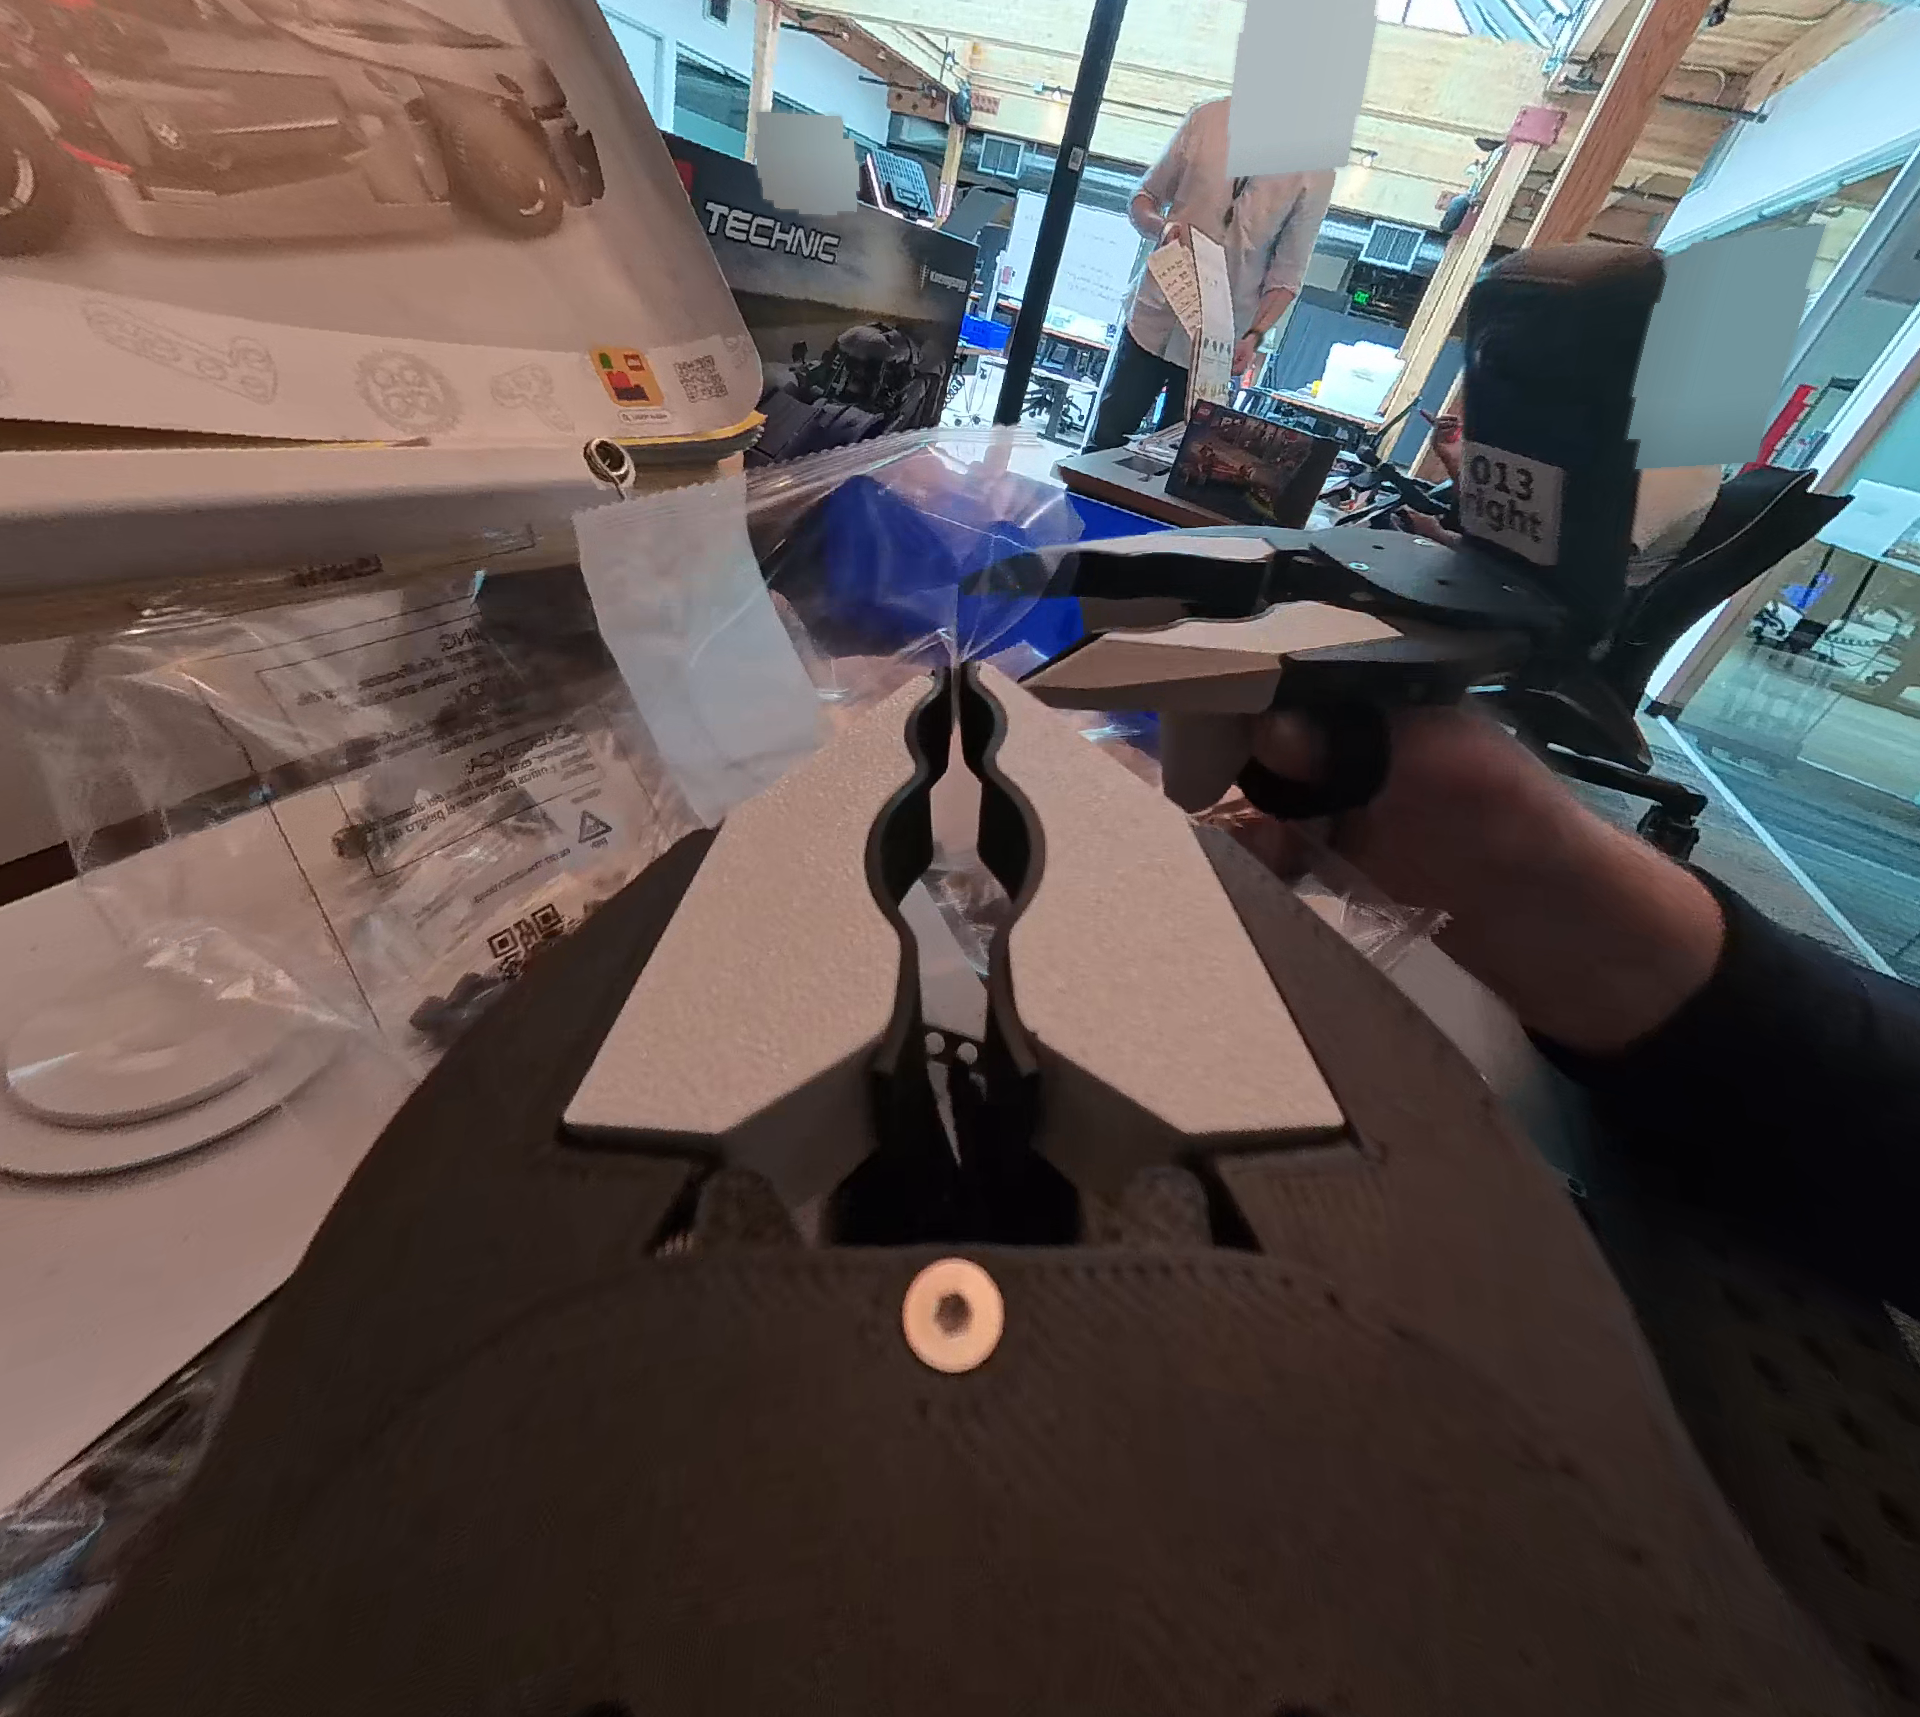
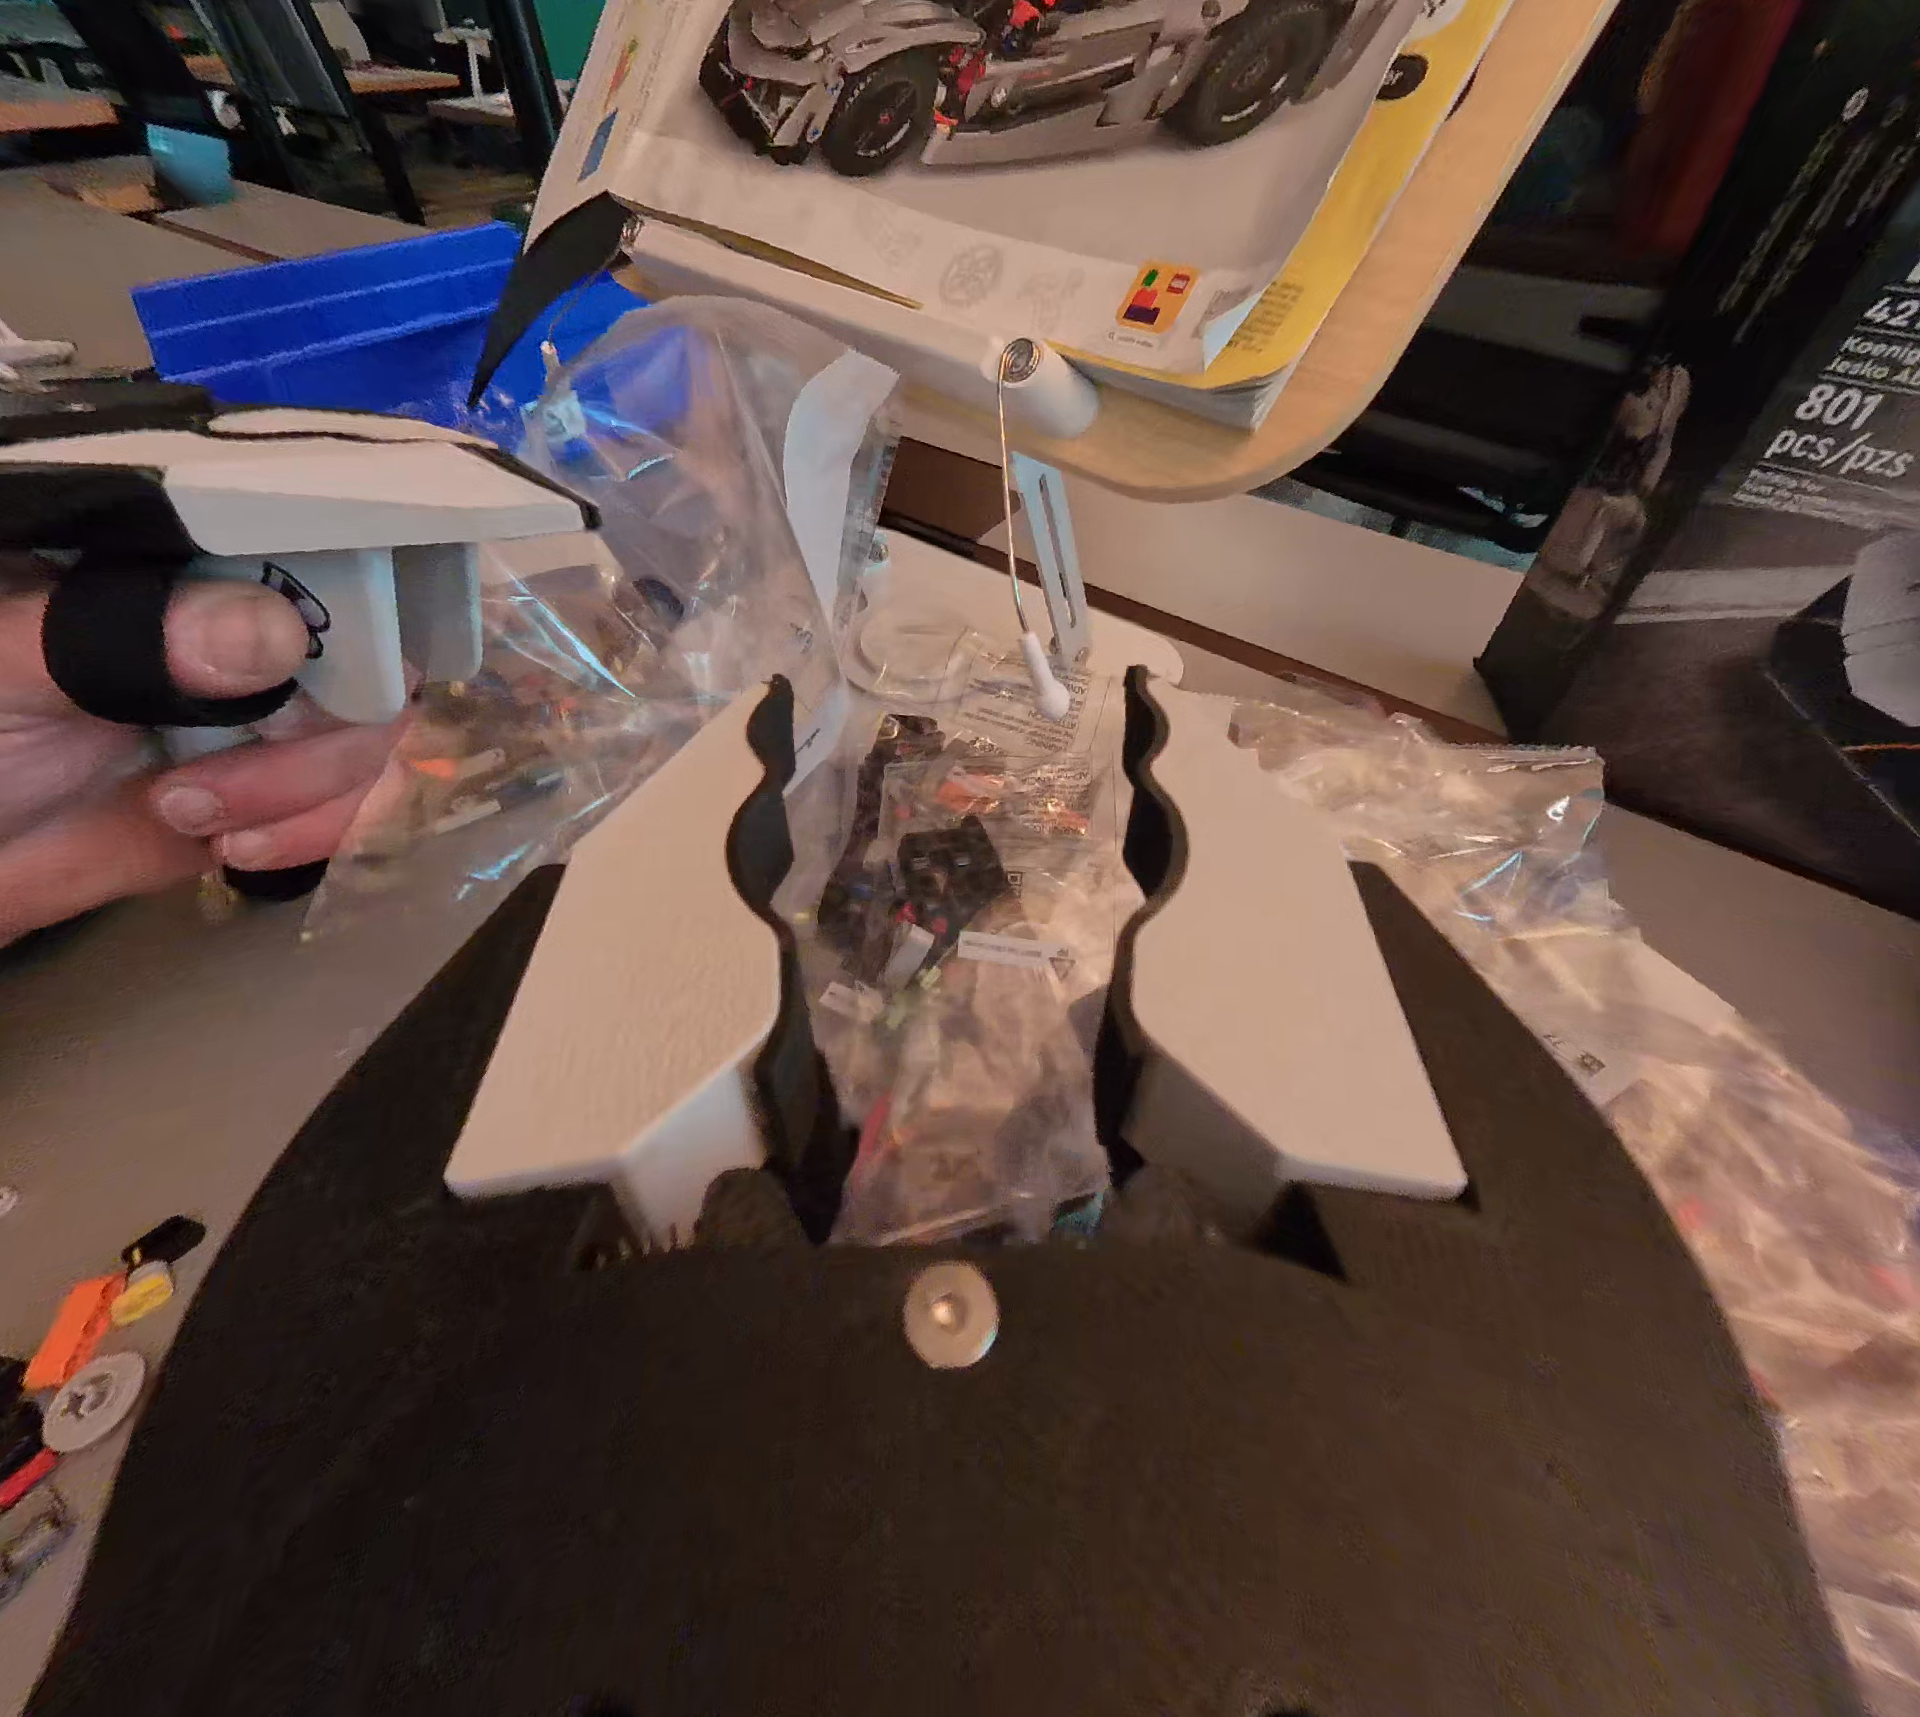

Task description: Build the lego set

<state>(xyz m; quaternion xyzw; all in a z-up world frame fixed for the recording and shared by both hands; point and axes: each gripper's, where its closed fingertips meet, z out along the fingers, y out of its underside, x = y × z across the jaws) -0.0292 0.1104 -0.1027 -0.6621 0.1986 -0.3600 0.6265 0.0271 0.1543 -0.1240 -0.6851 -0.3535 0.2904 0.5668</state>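
My left gripper (image 1: 954,682) is shut on the edge of a clear plastic bag of Lego parts (image 1: 675,628) and holds it up off the table. It also shows at the left of the right wrist view (image 2: 582,512), pinching that bag (image 2: 665,462). My right gripper (image 2: 951,701) is open and empty, its jaws spread over another bag of small dark and orange parts (image 2: 956,888) lying on the table. In the left wrist view the right gripper (image 1: 1003,628) comes in from the right, with its tips close to the held bag's top corner.
The instruction booklet (image 2: 1039,57) stands on a wooden stand just behind the bags. A blue bin (image 2: 332,306) is at the back left, a black set box (image 2: 1766,420) at the right. More bags (image 2: 1455,815) lie right. Loose parts (image 2: 94,1335) lie front left. A person (image 1: 1216,265) stands far off.
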